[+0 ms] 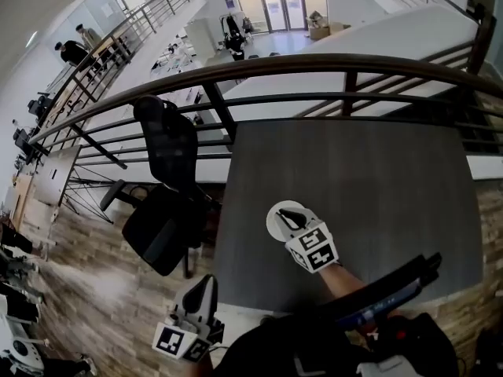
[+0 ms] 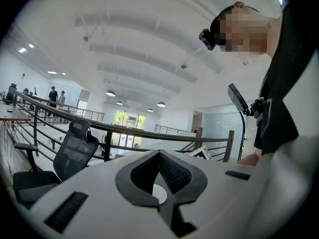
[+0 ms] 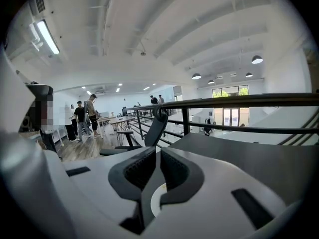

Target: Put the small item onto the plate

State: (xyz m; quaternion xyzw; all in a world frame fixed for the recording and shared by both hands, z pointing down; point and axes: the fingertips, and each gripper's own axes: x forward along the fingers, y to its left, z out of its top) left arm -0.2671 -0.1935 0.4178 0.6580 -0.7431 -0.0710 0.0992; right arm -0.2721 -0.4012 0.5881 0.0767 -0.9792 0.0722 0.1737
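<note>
Over the desk | right gripper above plate, jaws almost together, nothing between | left gripper off desk edge, jaws together | we cannot see the small item

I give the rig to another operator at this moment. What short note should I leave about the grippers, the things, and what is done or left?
Right gripper: shut, nothing between its jaws, over the plate.
Left gripper: shut, empty, beside the near left corner of the table.
Plate: on the table's near side, partly hidden by the right gripper.
Small item: visible in no view; it may lie on the hidden part of the plate.
Done: cannot confirm.
To do: move the right gripper aside and check the plate; if the item is missing, find it and place it there.
</note>
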